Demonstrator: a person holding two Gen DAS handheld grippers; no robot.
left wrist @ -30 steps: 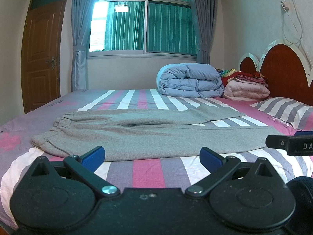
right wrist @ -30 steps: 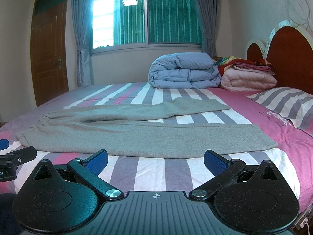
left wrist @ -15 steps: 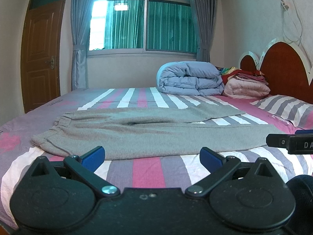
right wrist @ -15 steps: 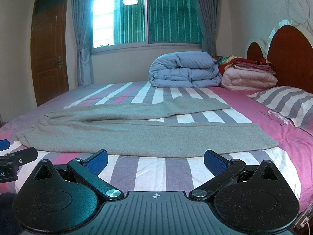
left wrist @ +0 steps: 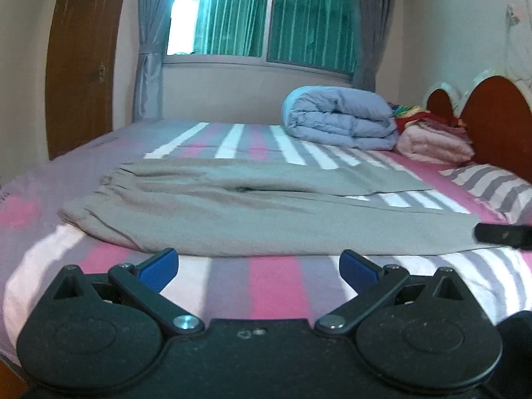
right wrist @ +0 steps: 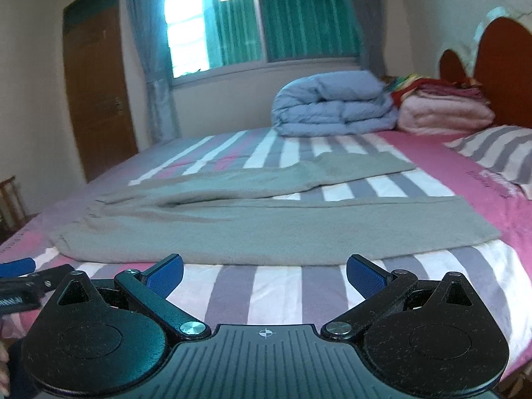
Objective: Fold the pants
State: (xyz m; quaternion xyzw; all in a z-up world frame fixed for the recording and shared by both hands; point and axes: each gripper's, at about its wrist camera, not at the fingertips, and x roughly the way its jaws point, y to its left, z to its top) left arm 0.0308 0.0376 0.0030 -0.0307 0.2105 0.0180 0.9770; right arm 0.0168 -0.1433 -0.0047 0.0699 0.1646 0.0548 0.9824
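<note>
Grey pants [left wrist: 252, 219] lie flat on the striped bed, waistband at the left, legs spread apart to the right. They also show in the right wrist view [right wrist: 266, 226]. My left gripper [left wrist: 259, 267] is open and empty, just short of the near edge of the near leg, towards the waist end. My right gripper [right wrist: 264, 274] is open and empty, just short of the same near edge, further right. The right gripper's tip shows at the right edge of the left wrist view [left wrist: 502, 234]; the left gripper's tip shows at the left edge of the right wrist view [right wrist: 23, 282].
A folded blue duvet [left wrist: 339, 123] and a stack of pink and red bedding [left wrist: 435, 141] sit at the far side by the headboard [left wrist: 495, 116]. A striped pillow [left wrist: 492, 186] lies at the right. A wooden door [left wrist: 79, 66] stands at the left.
Both grippers have moved forward and tilted down towards the near edge of the pants. The pants have not moved. Both grippers remain open.
</note>
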